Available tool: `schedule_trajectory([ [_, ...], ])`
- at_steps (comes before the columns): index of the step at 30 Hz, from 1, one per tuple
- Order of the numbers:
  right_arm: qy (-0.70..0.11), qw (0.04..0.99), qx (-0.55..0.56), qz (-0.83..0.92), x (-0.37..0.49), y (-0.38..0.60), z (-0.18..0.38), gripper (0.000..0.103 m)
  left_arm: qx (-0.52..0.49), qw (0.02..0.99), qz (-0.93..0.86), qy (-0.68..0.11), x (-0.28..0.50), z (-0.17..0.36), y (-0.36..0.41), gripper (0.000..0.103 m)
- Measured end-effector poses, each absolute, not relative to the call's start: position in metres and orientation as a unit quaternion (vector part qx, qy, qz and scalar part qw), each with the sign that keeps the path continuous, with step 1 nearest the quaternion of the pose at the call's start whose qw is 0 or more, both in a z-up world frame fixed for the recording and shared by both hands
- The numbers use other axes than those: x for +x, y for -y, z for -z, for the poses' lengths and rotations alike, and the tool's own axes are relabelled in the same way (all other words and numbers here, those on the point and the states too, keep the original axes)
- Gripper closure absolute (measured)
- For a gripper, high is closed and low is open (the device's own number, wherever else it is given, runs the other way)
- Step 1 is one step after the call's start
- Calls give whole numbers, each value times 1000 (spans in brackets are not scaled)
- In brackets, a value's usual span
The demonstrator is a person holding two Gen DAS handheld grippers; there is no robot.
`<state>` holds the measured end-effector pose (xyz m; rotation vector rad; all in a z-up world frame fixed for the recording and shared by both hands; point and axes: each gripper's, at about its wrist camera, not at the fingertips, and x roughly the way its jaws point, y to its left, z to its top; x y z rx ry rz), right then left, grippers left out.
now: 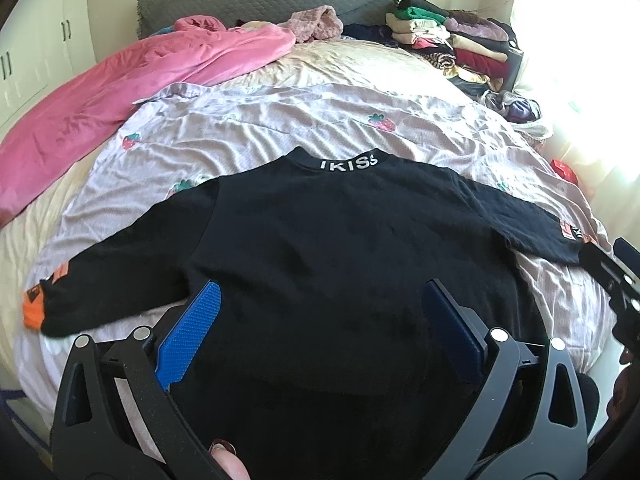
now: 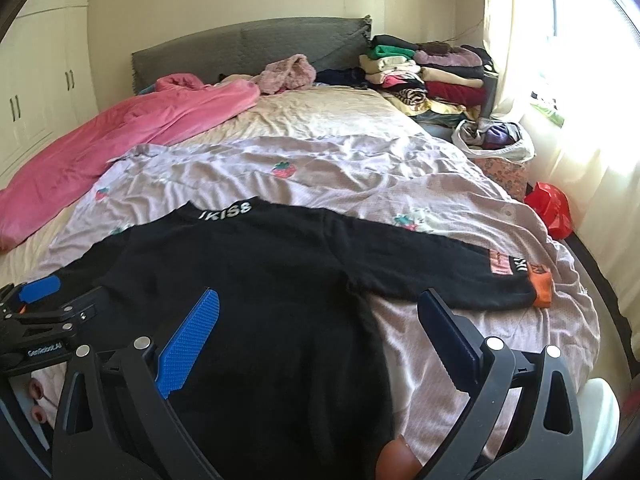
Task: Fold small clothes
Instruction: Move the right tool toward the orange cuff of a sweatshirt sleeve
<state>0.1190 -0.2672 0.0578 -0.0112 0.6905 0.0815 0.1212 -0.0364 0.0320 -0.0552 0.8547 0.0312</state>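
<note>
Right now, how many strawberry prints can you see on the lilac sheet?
4 in the right wrist view: one mid-sheet, one at the left edge, one by the sweater's right shoulder, one partly hidden left of its collar. The sweater may cover more.

One black sweater [image 1: 340, 248], perhaps two blankets [image 1: 120, 92].

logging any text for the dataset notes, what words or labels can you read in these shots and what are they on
"IKISS" in white letters, on the back of the collar of the black sweater.
"GenRobot.AI", on the body of the left gripper, seen from the right wrist view.
Sleeve patch near the right cuff: pink label with print too small to read, white letters beside it partly cut off.
Left cuff patch: blurred, unreadable.
</note>
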Motion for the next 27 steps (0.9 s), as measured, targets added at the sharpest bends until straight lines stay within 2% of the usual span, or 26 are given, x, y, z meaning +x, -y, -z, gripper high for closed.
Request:
schedule_trajectory([
  [16,-352,934,55,38,193,343,-61,4,-14,911,-10,-413,198,-44,59,9],
  [27,-377,913,113,107,251,409,-43,4,-27,902,24,-430,246,-34,89,9],
])
